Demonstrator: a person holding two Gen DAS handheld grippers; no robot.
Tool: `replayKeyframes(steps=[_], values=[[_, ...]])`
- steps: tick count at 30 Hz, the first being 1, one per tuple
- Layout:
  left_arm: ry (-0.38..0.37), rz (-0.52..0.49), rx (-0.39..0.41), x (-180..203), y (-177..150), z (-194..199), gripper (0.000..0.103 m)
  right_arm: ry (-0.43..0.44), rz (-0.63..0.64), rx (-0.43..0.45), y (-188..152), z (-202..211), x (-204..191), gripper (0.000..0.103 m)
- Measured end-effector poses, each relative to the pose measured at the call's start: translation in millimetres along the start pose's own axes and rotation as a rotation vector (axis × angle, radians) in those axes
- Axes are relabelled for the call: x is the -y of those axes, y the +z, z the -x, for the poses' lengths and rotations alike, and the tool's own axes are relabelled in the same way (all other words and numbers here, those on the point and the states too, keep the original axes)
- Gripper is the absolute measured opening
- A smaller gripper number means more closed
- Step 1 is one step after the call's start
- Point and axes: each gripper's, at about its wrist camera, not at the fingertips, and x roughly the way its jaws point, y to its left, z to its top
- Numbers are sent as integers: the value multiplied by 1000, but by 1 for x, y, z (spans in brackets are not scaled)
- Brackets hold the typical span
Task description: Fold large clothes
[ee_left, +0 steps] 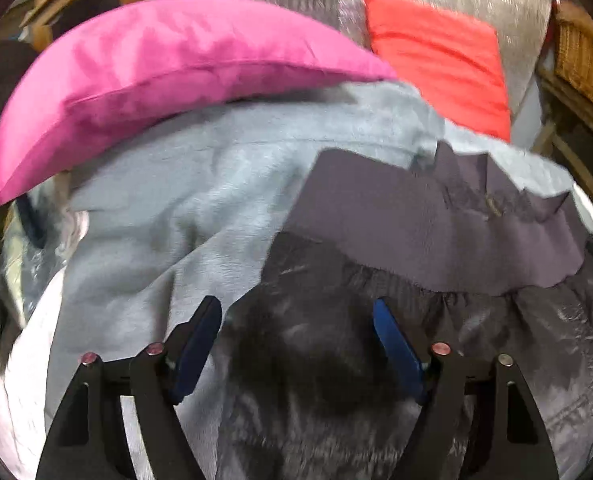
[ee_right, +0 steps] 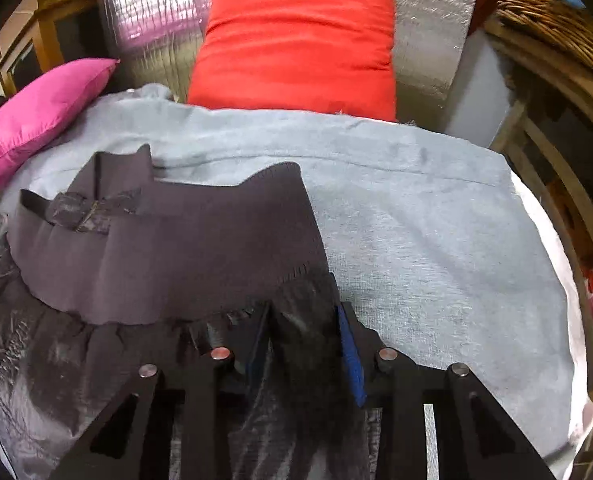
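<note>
1. Grey-blue blanket covers the soft surface I work over, and it fills most of both wrist views under the clothing.
2. Nearest me, my right gripper has its blue pads pressed in on a raised ridge of the dark shiny garment, pinching that fold at the garment's right edge.
3. My left gripper hovers with its jaws spread wide over the same dark cloth; nothing is pinched between them, and that view is smeared with motion blur.
4. Just beyond the fingers, the garment's purple-grey ribbed band lies flat across the blanket, with a small strap and buckle near its left end.
5. To the right of the garment the blanket is bare out to its rounded right edge, where a white sheet shows beneath it.
6. Farther back on the left, a magenta cushion rests on the blanket's rim.
7. Behind the blanket's far edge, a red cushion leans upright against a silvery quilted backing.
8. At the far right stands a wicker and wood frame, close beside the surface; wooden furniture sits at the far left.
</note>
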Motion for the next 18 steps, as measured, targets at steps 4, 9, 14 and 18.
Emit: replayKeyframes(steps=[4, 9, 14, 18], values=[[35, -52, -29, 13, 8, -14, 34, -10, 49, -6, 2, 1, -8, 17], [57, 58, -68, -5, 6, -31, 15, -17, -29, 37, 6, 2, 6, 14], [56, 97, -68, -10, 4, -29, 18, 66, -176, 7, -1, -15, 22, 20], [27, 94, 11, -9, 6, -10, 47, 168, -246, 56, 4, -1, 34, 33]])
